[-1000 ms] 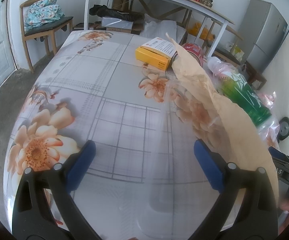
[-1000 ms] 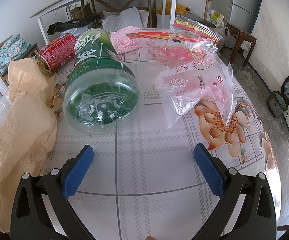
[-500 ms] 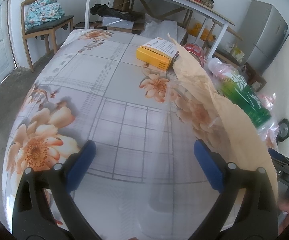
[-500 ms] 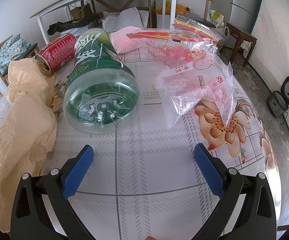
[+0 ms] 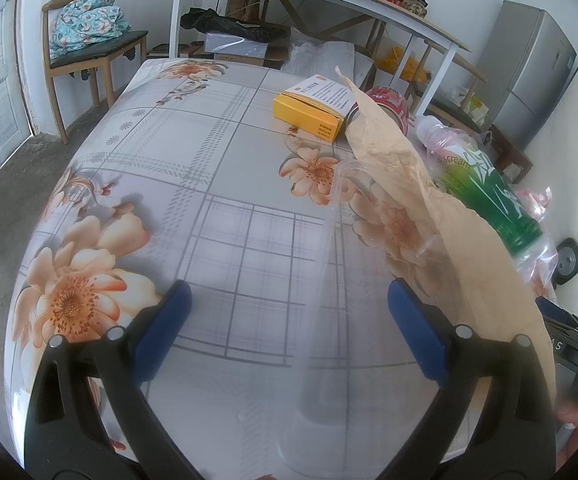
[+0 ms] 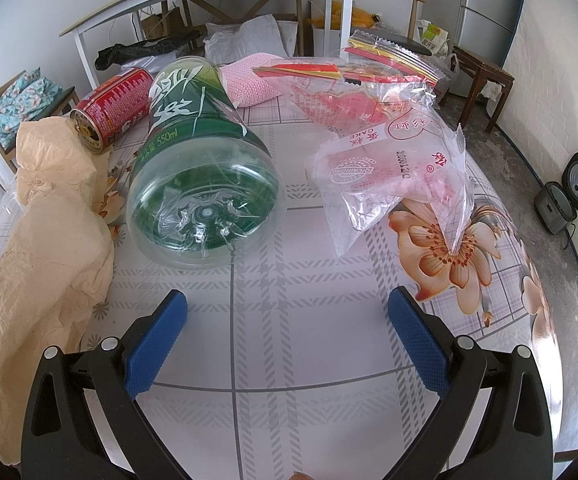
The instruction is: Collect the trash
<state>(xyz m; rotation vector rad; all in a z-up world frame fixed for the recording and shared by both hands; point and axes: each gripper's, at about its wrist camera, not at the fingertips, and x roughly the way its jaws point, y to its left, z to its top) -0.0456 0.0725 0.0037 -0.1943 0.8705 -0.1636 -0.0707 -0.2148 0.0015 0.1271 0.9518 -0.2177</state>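
Nothing has moved; both tools [image 5: 289, 320] [image 6: 289, 320] gape empty; green bottle [image 6: 201, 168] reads "550ml", wrapper [image 6: 389, 168] "CAKE".

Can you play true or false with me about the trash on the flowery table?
1. The green bottle is lying on its side. True.
2. The right gripper is squeezing the bottle. False: it is open and holds nothing.
3. The red can is standing upright. False: it lies on its side behind the bottle.
4. A yellow box sits on the table. True.
5. The left gripper holds the crumpled brown paper. False: it is open, and the paper lies beside it.
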